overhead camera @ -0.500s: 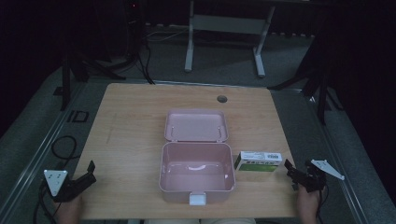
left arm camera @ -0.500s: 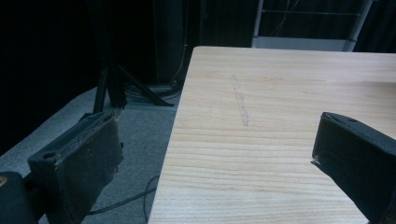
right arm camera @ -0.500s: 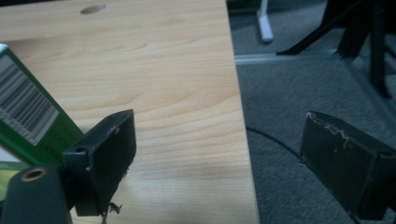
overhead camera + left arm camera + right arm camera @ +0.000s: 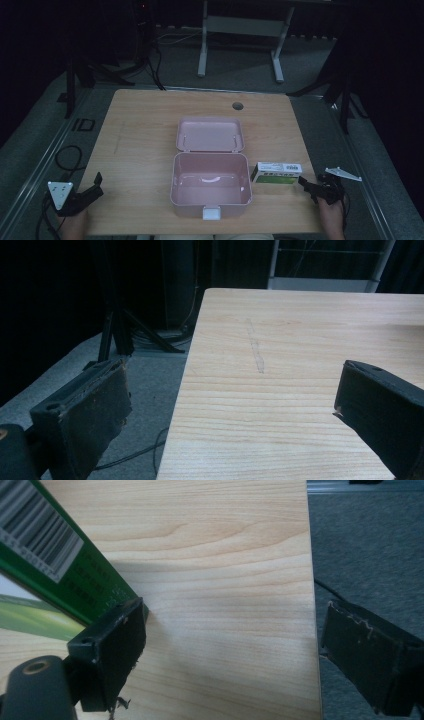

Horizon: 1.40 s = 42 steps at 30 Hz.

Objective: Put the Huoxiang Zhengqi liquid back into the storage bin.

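On the wooden table [image 4: 145,130] a pink plastic box [image 4: 211,184] sits open near the front edge, its hinged lid [image 4: 209,134] laid back flat behind it and a white latch [image 4: 211,214] on its front wall; the box looks empty apart from a pale curved mark on its floor. Just to the right of the box, apart from its wall by a narrow gap, a green and white carton [image 4: 276,173] lies flat on its long side, with a barcode [image 4: 37,525] on the end that shows in the right gripper view. The right gripper [image 4: 306,186] rests low at the table's front right corner, pointing toward the carton; its 2 jaws stand wide apart with nothing between them but bare wood, and in the right gripper view the left-hand jaw sits right at the carton's near corner, though whether it touches cannot be told, while the other jaw hangs beyond the table's edge. The left gripper [image 4: 94,186] is at the front left corner, well away from the box, its 2 jaws also spread wide and holding nothing, 1 over the wood and 1 out over the grey floor [image 4: 145,390]. A round cable hole [image 4: 237,106] lies near the table's far edge.
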Each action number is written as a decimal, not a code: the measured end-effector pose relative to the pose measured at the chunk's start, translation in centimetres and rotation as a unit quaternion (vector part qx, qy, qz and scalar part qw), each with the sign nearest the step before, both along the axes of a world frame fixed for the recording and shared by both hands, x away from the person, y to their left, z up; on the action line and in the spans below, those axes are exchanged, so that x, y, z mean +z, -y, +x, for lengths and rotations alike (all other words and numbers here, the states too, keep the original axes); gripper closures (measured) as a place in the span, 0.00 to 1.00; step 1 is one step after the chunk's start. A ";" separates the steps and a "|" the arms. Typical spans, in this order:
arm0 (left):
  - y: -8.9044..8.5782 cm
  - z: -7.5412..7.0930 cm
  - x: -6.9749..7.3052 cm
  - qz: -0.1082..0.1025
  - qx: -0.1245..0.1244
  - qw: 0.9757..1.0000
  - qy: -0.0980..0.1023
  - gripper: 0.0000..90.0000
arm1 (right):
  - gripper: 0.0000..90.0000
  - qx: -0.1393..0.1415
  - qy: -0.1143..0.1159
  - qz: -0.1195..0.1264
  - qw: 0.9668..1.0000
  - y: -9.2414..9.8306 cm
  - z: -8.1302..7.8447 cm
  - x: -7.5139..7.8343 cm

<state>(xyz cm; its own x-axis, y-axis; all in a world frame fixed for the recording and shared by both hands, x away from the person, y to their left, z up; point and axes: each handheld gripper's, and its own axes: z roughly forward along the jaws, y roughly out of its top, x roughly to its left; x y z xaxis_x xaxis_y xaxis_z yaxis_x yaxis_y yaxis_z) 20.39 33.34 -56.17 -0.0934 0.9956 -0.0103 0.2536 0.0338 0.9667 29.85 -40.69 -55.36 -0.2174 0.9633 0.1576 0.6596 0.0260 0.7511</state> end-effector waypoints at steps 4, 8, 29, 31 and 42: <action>0.0 0.0 0.0 0.001 -0.001 1.000 -0.001 0.02 | 0.11 0.007 0.015 -0.014 1.000 -0.3 -0.2 0.0; 0.0 0.0 0.0 -0.002 0.000 1.000 0.001 0.02 | 0.12 0.044 0.003 -0.035 0.998 -0.8 -0.4 0.1; -0.1 0.0 0.0 -0.003 -0.002 1.000 0.000 0.02 | 0.15 0.263 -0.145 -0.167 0.939 -2.5 -2.0 3.2; -0.1 0.0 0.0 -0.003 -0.002 1.000 0.000 0.02 | 0.15 0.282 -0.153 -0.183 0.929 -3.0 -2.0 3.6; -0.1 0.0 0.0 -0.004 -0.003 1.000 -0.001 0.02 | 0.18 0.403 -0.200 -0.258 0.855 -6.4 -2.1 4.4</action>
<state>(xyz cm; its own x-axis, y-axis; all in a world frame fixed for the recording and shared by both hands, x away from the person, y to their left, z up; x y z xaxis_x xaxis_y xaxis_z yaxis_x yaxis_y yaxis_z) 20.38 33.45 -56.16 -0.0869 0.9961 -0.0177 0.2554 0.0395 0.9660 27.75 -34.31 -50.96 -0.8717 0.4894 -0.0254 0.4725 0.8531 0.2212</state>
